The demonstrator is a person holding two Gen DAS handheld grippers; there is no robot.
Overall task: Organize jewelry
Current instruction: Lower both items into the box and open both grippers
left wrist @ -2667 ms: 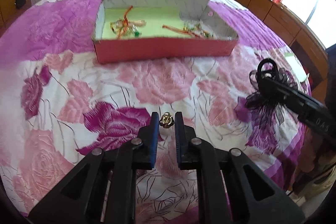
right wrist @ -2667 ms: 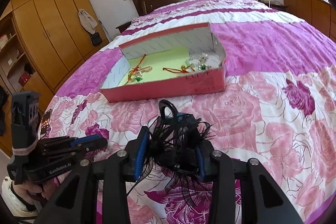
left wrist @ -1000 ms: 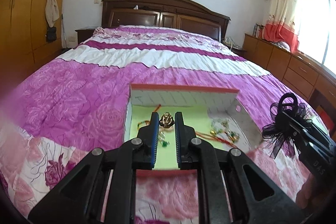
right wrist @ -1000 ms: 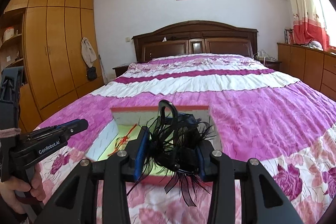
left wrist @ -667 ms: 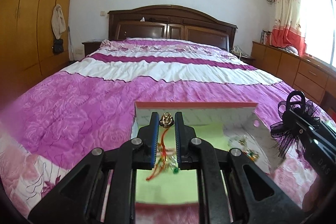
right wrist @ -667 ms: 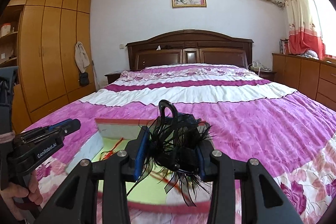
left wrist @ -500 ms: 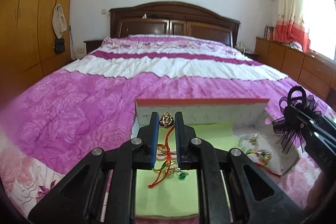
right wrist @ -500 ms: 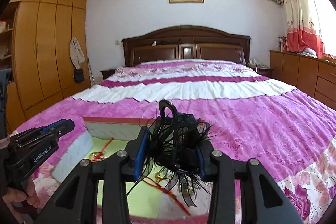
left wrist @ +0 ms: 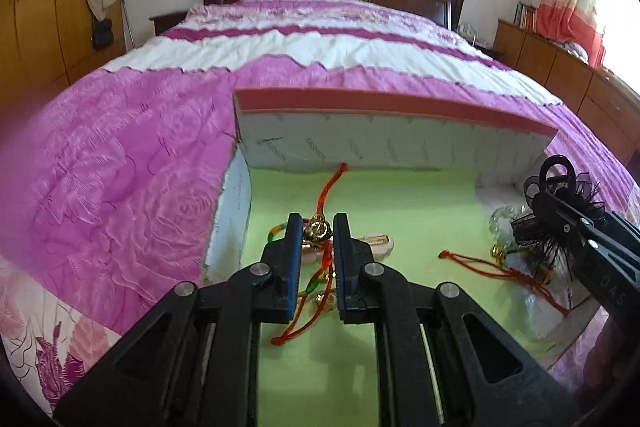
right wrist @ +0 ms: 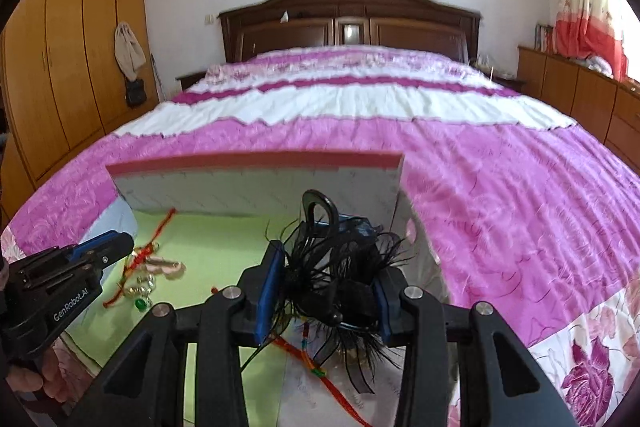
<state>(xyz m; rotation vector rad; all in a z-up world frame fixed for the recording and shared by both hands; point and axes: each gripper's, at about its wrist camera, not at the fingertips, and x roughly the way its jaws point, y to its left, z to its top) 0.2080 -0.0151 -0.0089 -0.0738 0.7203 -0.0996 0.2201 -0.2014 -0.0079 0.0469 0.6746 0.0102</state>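
My left gripper (left wrist: 317,227) is shut on a small gold ring (left wrist: 318,229) and hangs over the left side of the pink box (left wrist: 384,104), above red cord bracelets (left wrist: 325,269) on its green floor. From the right wrist view the left gripper (right wrist: 120,245) enters at the left edge. My right gripper (right wrist: 329,263) is shut on a black feathered hair clip (right wrist: 340,275) over the box's right side; seen from the left wrist, the clip (left wrist: 554,211) sits at the right. The box's far wall (right wrist: 260,187) stands just ahead.
The box lies on a bed with a pink and purple floral quilt (left wrist: 120,163). More beaded jewelry and a red cord (left wrist: 500,263) lie in the box's right part. A dark headboard (right wrist: 348,23), wooden wardrobes (right wrist: 68,55) at left and drawers (right wrist: 568,87) at right ring the bed.
Both grippers came forward and down over the box and tilted downward; the box floor now fills the lower views. The ring and the hair clip stay held.
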